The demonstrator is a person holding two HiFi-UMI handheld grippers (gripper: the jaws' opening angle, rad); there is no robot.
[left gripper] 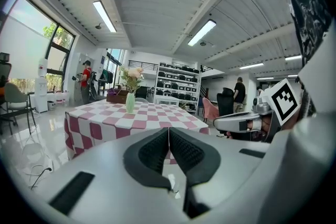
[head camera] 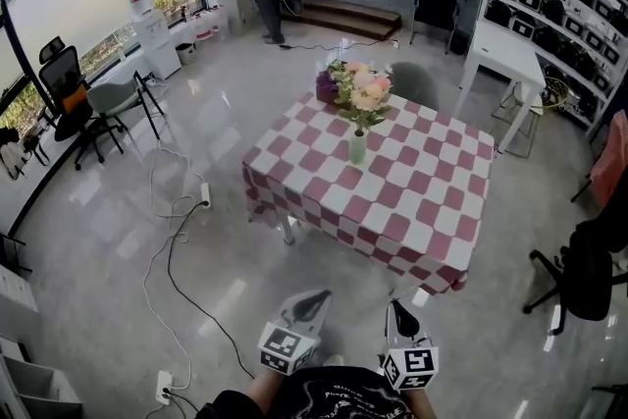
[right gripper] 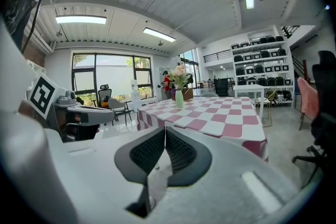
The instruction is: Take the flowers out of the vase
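Head view, near to far. At the lower edge, the left gripper (head camera: 316,297) and right gripper (head camera: 395,306) are held side by side, each with its jaws pressed together on nothing, well apart from the checked table (head camera: 422,221) at frame centre. On the table's far half stands the pale green vase (head camera: 358,148), upright, with the flowers (head camera: 364,91) in it. Judged progress: none; approach, grasp of the stems and lift-out all remain.
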